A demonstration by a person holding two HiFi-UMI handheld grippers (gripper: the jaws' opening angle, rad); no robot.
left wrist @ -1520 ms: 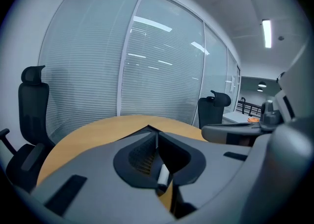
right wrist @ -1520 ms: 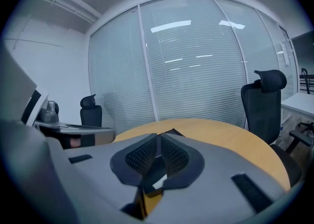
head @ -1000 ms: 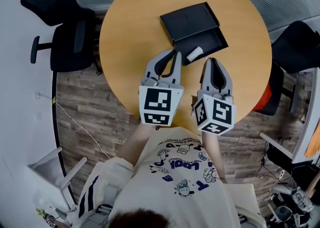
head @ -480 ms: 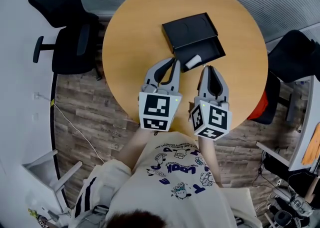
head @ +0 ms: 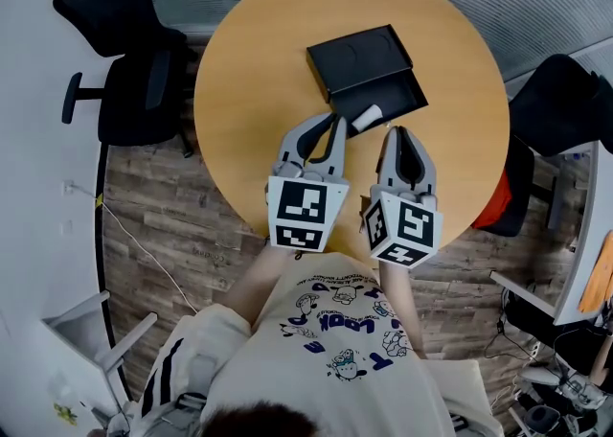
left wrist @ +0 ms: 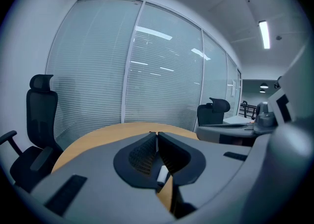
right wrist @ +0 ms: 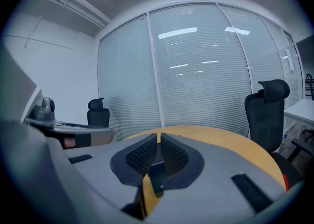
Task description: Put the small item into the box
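Observation:
A black box [head: 362, 54] lies open on the round wooden table [head: 249, 90], its shallow tray [head: 400, 96] pointing toward me. The small white item [head: 368, 117] lies in the tray's near corner. My left gripper [head: 336, 120] is shut and empty, its tip just left of the item. In the left gripper view the jaws [left wrist: 157, 133] meet, and the white item [left wrist: 162, 174] shows below them. My right gripper [head: 396, 130] is also shut and empty, just in front of the tray. In the right gripper view [right wrist: 159, 134] a black box corner [right wrist: 156, 171] shows beneath the jaws.
A black office chair [head: 129, 80] stands left of the table and another [head: 560, 104] at the right. Glass walls with blinds [left wrist: 162, 70] run behind the table. The table's near edge lies under the marker cubes [head: 306, 207].
Both grippers stay shut beside the box. The head view has shifted slightly, and the left gripper's tip has drawn back a little toward me relative to the white item.

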